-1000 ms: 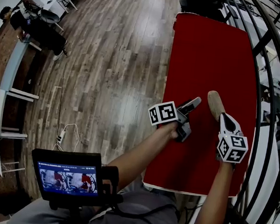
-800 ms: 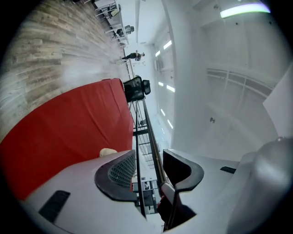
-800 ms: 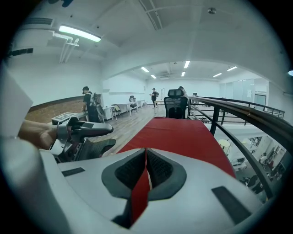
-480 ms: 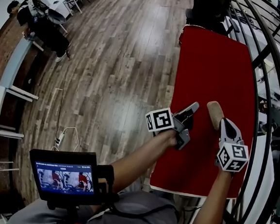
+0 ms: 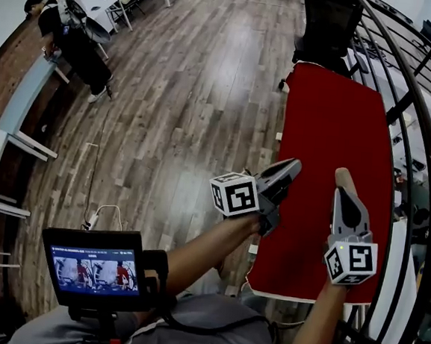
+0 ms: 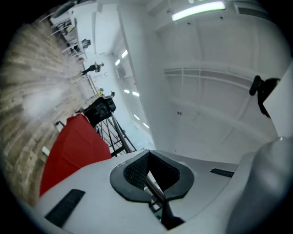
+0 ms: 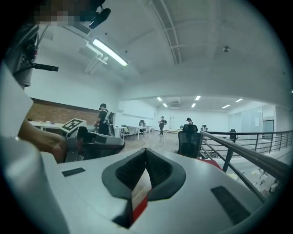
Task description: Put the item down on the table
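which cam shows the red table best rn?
Head view: it shows most of the red table top from above, with only the near end partly covered by the arms. Left gripper view catches one tilted part at its left edge; right gripper view shows only a thin red sliver.

No readable text, label or number anywhere.

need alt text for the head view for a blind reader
A person holds two grippers at a red table, the left gripper and right gripper both shut and empty. A tan item lies on the table, partly hidden behind the right gripper. The left side shows wood floor and a small monitor.
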Motion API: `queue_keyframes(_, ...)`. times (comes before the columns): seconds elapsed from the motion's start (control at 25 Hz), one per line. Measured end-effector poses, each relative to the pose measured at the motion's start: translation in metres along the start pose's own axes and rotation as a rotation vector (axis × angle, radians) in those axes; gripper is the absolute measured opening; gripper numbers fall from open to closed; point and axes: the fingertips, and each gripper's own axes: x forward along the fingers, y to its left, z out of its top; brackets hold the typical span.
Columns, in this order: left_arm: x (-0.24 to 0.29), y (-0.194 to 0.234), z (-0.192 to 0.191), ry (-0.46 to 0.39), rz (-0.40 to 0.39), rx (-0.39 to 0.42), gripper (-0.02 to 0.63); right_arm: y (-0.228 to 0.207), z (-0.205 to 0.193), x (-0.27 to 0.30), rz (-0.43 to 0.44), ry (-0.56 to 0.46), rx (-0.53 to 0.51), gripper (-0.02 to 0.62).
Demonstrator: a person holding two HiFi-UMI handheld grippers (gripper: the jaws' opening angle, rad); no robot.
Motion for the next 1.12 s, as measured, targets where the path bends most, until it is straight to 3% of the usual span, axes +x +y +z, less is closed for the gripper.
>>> queue_keyframes(0.12,-0.047,-0.019,0.031,0.020,0.009,0.199,-0.001,0.052,0.028,-0.006,0.024,-0.042,-0.041,0.004)
queue_keyframes(0.32,-0.138,-0.094,0.073,0.016,-0.024,0.531,-0.002,0.160,0.084,-0.044,0.057,-0.102,-0.121,0.003)
queue_keyframes(0.56,-0.156,-0.135,0.088,0.021,-0.028,0.843,-0.002,0.197,0.115,-0.053,0.106,-0.144,-0.169,0.004)
queue_keyframes(0.68,-0.161,-0.134,0.098,0.018,-0.005,0.918,-0.002,0.204,0.123,-0.050,0.129,-0.165,-0.186,0.003)
queue_keyframes(0.84,-0.190,-0.150,0.096,0.003,0.025,0.935,-0.002,0.230,0.126,-0.074,0.149,-0.176,-0.196,0.003)
queue_keyframes(0.96,-0.237,-0.182,0.069,0.012,0.060,0.947,-0.002,0.268,0.119,-0.127,0.155,-0.184,-0.185,0.004)
queue_keyframes(1.12,-0.282,-0.221,0.021,0.018,0.026,0.965,-0.002,0.307,0.101,-0.188,0.175,-0.181,-0.167,0.003)
